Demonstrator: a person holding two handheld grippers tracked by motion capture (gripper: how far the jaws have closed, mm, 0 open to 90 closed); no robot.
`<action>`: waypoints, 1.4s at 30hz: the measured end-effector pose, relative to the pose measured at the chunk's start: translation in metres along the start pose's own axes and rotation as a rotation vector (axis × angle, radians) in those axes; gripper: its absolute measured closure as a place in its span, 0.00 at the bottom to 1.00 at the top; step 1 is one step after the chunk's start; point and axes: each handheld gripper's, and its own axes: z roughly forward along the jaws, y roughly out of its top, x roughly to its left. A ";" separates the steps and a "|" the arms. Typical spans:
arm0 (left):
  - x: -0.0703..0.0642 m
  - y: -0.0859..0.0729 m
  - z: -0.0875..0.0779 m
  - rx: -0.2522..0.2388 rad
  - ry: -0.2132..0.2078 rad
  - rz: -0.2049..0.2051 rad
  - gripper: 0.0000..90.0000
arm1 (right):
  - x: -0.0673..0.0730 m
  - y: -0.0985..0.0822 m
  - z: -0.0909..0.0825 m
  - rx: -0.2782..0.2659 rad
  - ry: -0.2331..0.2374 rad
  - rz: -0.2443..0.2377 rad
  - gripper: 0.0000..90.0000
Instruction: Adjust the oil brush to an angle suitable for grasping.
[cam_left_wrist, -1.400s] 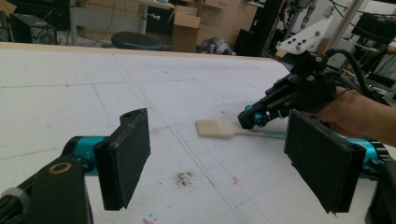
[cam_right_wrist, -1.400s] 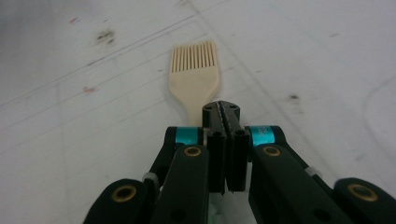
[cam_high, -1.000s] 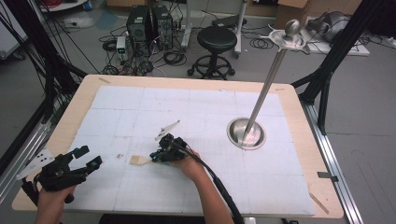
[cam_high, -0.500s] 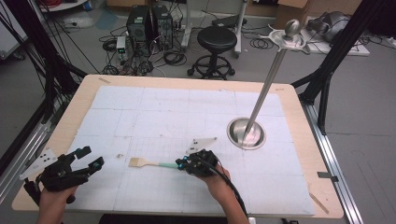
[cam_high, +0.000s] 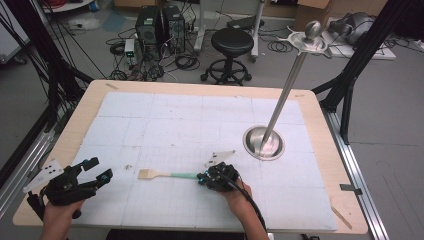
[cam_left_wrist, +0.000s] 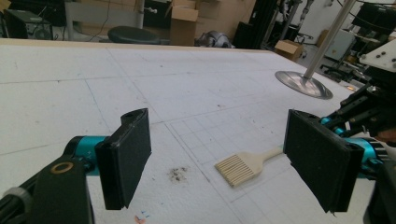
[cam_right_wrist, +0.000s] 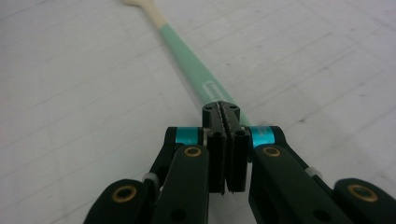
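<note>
Gripping brush (cam_high: 170, 174) handle end, right tool (cam_high: 204, 178)

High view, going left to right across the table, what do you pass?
Left hand-held gripper → brush, bristle end toward the left → right hand-held gripper shut on the brush's green handle → round metal base of the stand.

a metal pole (cam_high: 285, 97) rises tilted from a round steel base (cam_high: 263, 143); black stool (cam_high: 232, 47) beyond the table (cam_high: 320, 130).
</note>
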 end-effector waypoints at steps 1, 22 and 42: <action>0.000 0.000 0.000 0.000 0.000 0.000 0.26 | -0.002 0.001 0.000 -0.005 -0.020 0.006 0.99; -0.003 -0.001 0.004 0.023 -0.025 0.016 0.27 | -0.040 0.024 0.025 -0.073 -0.174 0.222 0.99; -0.009 -0.002 0.007 0.023 -0.049 0.025 0.26 | -0.011 -0.010 -0.086 -0.347 -0.230 0.143 0.51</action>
